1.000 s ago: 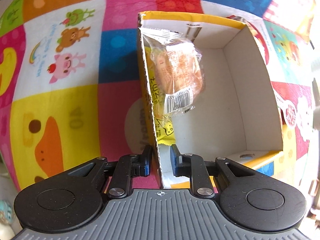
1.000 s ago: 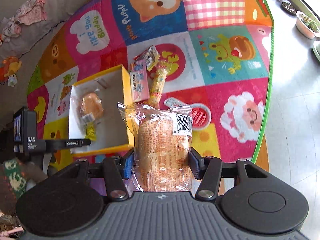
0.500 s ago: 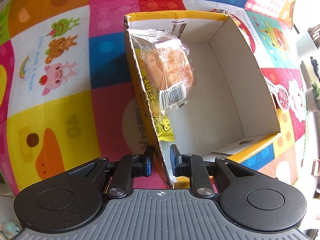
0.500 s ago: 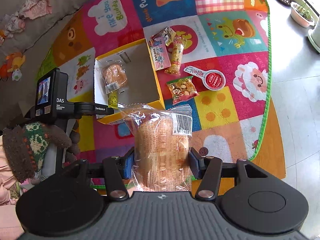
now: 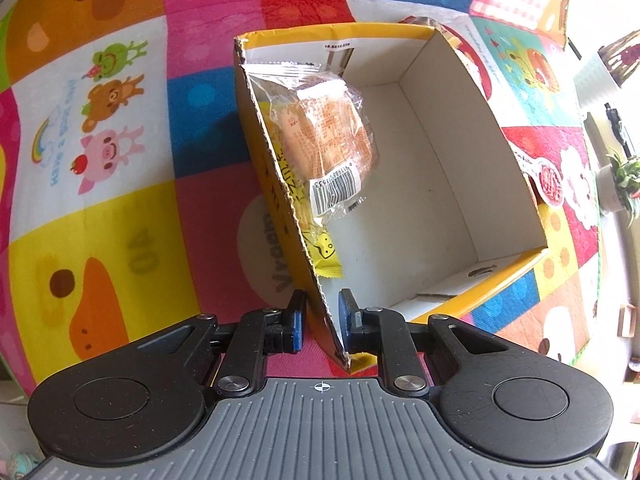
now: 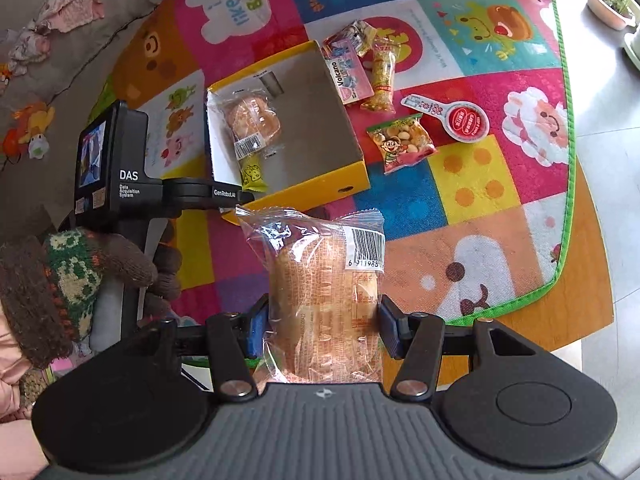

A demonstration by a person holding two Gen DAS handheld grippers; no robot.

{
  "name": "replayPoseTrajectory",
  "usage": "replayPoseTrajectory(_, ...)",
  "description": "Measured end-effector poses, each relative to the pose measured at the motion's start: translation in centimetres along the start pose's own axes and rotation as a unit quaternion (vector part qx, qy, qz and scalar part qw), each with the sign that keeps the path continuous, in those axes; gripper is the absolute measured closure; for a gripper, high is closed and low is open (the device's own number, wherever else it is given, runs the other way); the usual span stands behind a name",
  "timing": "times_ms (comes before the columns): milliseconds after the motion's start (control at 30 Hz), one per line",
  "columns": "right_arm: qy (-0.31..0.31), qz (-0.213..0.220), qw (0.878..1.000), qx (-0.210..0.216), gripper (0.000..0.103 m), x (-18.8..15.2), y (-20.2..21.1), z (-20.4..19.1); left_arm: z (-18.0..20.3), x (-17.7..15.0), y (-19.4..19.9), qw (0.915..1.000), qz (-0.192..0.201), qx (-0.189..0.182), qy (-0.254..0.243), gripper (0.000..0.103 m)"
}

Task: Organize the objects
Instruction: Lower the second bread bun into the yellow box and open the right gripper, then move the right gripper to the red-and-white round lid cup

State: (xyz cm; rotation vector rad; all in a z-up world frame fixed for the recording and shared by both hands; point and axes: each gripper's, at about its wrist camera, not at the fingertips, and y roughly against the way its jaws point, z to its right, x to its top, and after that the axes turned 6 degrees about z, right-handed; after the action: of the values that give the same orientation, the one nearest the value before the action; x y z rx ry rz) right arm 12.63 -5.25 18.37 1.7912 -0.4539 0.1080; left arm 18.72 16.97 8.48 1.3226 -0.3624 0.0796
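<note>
Two tongs | left tongs [image 5: 322, 316] pinch box wall [image 5: 280, 184] | right tongs [image 6: 320, 330] clamp bread packet [image 6: 324, 304]

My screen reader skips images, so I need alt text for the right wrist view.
The right tongs grip a clear-wrapped bread bun above a colourful cartoon play mat. Beyond it, the left tongs hold a yellow cardboard box containing another bun, with several snack packets lying beside the box.

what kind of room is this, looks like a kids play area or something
Probably a living room floor at home: a colourful cartoon play mat spread on the floor, a grey sofa with soft toys along its edge, and potted plants by a bright window.
</note>
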Motion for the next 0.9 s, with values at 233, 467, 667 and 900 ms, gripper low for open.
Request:
replayPoseTrajectory(233, -0.078, 0.002, 0.995, 0.061, 0.049, 4.3, -1.5, -1.4, -0.7, 0.0, 0.5, 0.9996, 0.008, -0.013, 0.024, 0.084)
replayPoseTrajectory(467, -0.173, 0.014, 0.979, 0.111, 0.047, 8.0, -3.6, -2.2, -1.4, 0.0, 1.1, 0.9987, 0.015, -0.021, 0.043, 0.082)
replayPoseTrajectory(667, -0.176, 0.027, 0.978, 0.110, 0.039, 8.8, -3.4, -0.6, -1.8, 0.0, 0.7, 0.9980, 0.012, -0.021, 0.058, 0.080)
replayPoseTrajectory(900, -0.206, 0.035, 0.977, 0.051, 0.037, 7.2, -2.0, 6.2, -1.3, 0.3, -0.5, 0.9980, -0.001, -0.004, 0.063, 0.080)
